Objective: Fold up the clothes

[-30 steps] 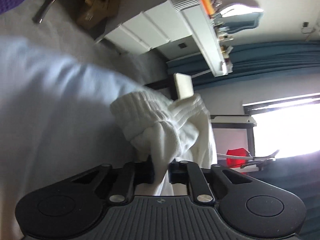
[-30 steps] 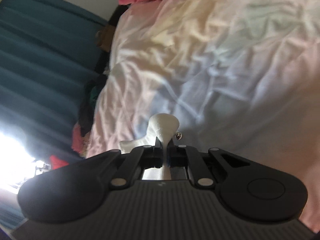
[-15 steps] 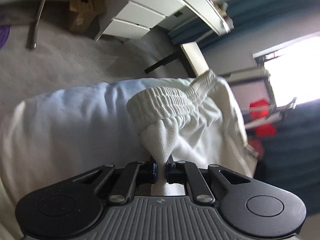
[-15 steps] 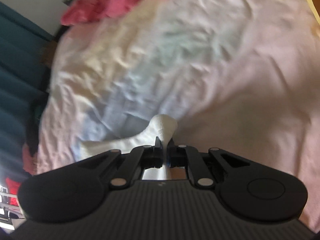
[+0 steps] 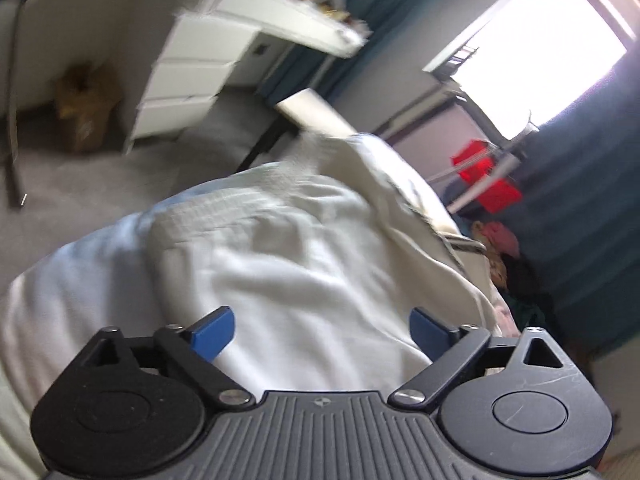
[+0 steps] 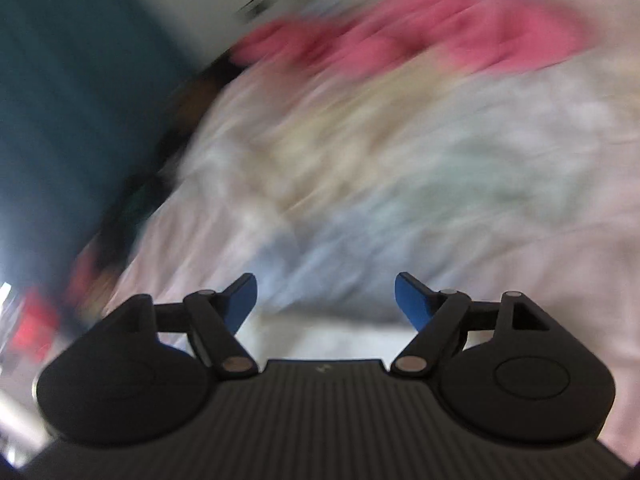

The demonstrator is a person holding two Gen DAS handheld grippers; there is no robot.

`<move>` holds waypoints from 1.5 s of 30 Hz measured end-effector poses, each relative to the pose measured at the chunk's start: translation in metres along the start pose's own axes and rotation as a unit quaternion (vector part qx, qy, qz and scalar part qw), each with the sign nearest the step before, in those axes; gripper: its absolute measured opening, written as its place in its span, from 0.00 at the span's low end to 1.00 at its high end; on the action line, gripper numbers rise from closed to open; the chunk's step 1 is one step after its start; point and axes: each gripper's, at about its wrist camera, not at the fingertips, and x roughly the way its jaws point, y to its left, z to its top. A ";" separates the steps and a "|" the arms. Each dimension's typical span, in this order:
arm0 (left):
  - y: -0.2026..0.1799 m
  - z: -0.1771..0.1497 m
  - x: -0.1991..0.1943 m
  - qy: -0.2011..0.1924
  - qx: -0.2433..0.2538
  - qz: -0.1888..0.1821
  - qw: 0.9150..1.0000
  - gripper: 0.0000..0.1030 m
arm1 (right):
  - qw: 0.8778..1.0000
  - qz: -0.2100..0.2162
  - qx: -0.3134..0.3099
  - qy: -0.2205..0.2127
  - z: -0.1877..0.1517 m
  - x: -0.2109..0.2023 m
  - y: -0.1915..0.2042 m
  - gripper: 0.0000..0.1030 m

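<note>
Left wrist view: the left gripper [image 5: 322,330] has just been opening; its blue pads [image 5: 212,330] stand wide apart with nothing pinched between them. The white knit garment [image 5: 304,264] lies released at frame centre on the pale bed sheet [image 5: 80,276]. A white drawer unit [image 5: 188,80] occupies the upper left.

Right wrist view, heavily blurred: the right gripper [image 6: 325,300] has also just been opening and grips nothing. A white strip of the garment shows below the gripper. A crumpled pink cloth [image 6: 420,36] lies across the top.
</note>
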 end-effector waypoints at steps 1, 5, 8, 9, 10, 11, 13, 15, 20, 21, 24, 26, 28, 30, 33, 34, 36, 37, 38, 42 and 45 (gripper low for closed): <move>-0.018 -0.005 0.003 -0.006 0.020 -0.003 1.000 0.96 | 0.999 0.023 -0.024 0.026 -0.004 0.012 0.008 0.75; -0.089 -0.036 0.026 -0.009 0.109 -0.034 0.993 0.98 | 0.992 0.023 -0.119 0.041 -0.017 0.043 0.027 0.74; -0.140 -0.068 0.053 0.008 0.179 -0.060 0.982 0.98 | 0.987 0.014 -0.157 0.042 -0.021 0.062 0.029 0.74; -0.155 -0.080 0.063 0.013 0.199 -0.064 0.978 0.98 | 0.987 0.018 -0.156 0.046 -0.022 0.066 0.027 0.74; -0.169 -0.092 0.073 0.018 0.217 -0.068 0.974 0.98 | 0.986 0.023 -0.154 0.051 -0.024 0.071 0.026 0.74; -0.180 -0.104 0.084 0.022 0.234 -0.069 0.969 0.98 | 0.986 0.027 -0.156 0.054 -0.025 0.076 0.025 0.74; -0.196 -0.127 0.107 0.026 0.269 -0.063 0.961 0.98 | 0.982 0.033 -0.180 0.053 -0.027 0.082 0.030 0.75; -0.201 -0.146 0.128 0.020 0.296 -0.048 0.954 0.98 | 0.975 0.037 -0.215 0.041 -0.031 0.082 0.037 0.75; -0.179 -0.170 0.163 0.027 0.316 -0.043 0.947 0.98 | 0.965 0.030 -0.261 0.016 -0.037 0.089 0.045 0.76; -0.175 -0.169 0.168 0.030 0.310 -0.042 0.949 0.98 | 0.965 0.029 -0.259 0.018 -0.037 0.093 0.044 0.76; -0.172 -0.167 0.172 0.028 0.302 -0.047 0.952 0.98 | 0.963 0.025 -0.267 0.027 -0.039 0.104 0.044 0.76; -0.172 -0.165 0.173 0.026 0.298 -0.050 0.953 0.98 | 0.960 0.023 -0.277 0.036 -0.042 0.111 0.044 0.75; -0.173 -0.166 0.173 0.021 0.304 -0.050 0.951 0.98 | 0.957 0.025 -0.286 0.040 -0.044 0.112 0.044 0.73; -0.174 -0.168 0.171 0.019 0.311 -0.051 0.949 0.98 | 0.955 0.026 -0.291 0.047 -0.044 0.110 0.046 0.59; -0.177 -0.170 0.166 0.009 0.322 -0.052 0.945 0.98 | 0.955 0.035 -0.291 0.051 -0.041 0.104 0.049 0.23; -0.178 -0.170 0.164 0.002 0.327 -0.049 0.944 0.98 | 0.955 0.036 -0.290 0.043 -0.039 0.100 0.051 0.20; -0.180 -0.172 0.159 -0.014 0.338 -0.042 0.940 0.98 | 0.955 0.024 -0.296 0.014 -0.036 0.091 0.055 0.18; -0.181 -0.172 0.157 -0.021 0.342 -0.038 0.939 0.98 | 0.955 0.017 -0.296 0.000 -0.033 0.088 0.055 0.18; -0.181 -0.172 0.155 -0.026 0.345 -0.036 0.937 0.98 | 0.957 0.010 -0.290 -0.007 -0.031 0.086 0.054 0.18; -0.179 -0.170 0.149 -0.034 0.349 -0.039 0.936 0.98 | 0.966 -0.012 -0.257 0.010 -0.026 0.092 0.041 0.18; -0.179 -0.170 0.145 -0.039 0.350 -0.044 0.935 0.98 | 0.961 -0.012 -0.275 0.003 -0.032 0.086 0.043 0.25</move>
